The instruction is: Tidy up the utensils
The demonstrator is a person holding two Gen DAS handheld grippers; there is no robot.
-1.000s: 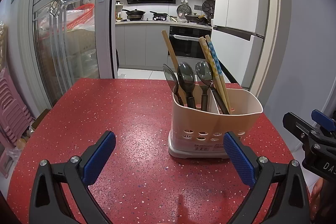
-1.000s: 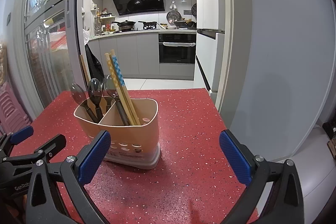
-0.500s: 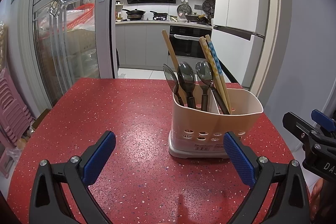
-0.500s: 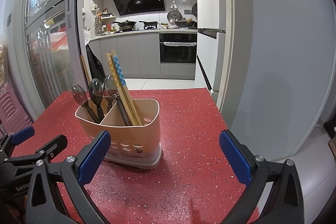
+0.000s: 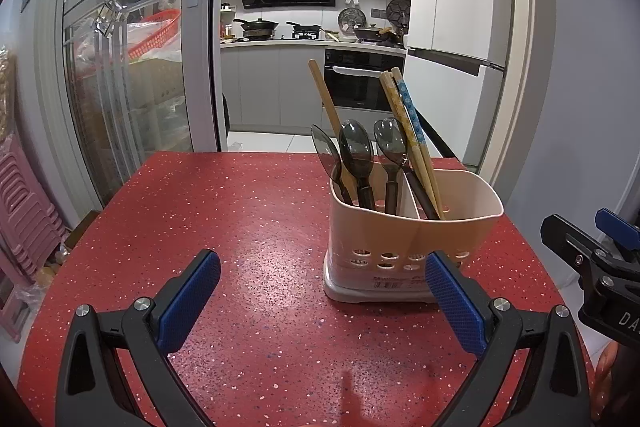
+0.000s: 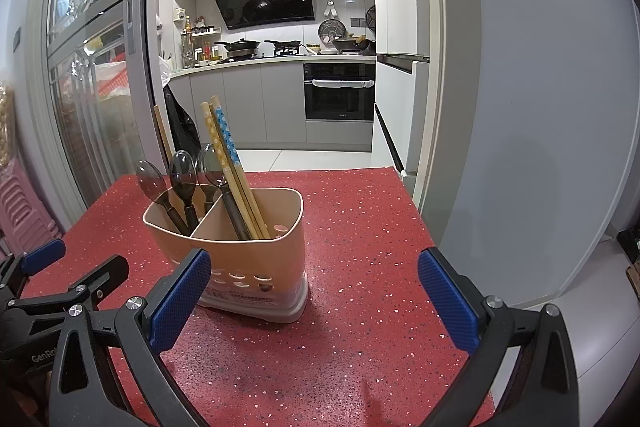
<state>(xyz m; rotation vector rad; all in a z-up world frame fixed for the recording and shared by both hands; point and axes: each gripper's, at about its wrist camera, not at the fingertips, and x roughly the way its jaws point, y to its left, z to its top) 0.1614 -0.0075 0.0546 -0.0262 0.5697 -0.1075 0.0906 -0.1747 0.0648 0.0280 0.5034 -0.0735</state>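
Note:
A beige two-compartment utensil holder [image 5: 412,239] stands on the red speckled table [image 5: 240,227]; it also shows in the right wrist view [image 6: 256,259]. Three dark spoons [image 5: 358,155] and one wooden chopstick [image 5: 324,103] stand in its left compartment. Patterned chopsticks [image 5: 408,123] and a dark handle stand in the right compartment. My left gripper [image 5: 320,303] is open and empty, in front of the holder. My right gripper [image 6: 312,303] is open and empty, beside the holder's right front.
The table's right edge [image 6: 424,223] drops off near a grey wall. Glass sliding doors [image 5: 120,87] stand at the left, with pink stools [image 5: 20,207] below. A kitchen lies beyond the table's far edge [image 5: 280,153].
The right wrist view has shifted slightly, so the holder sits a little further right in it. The left gripper has stayed still.

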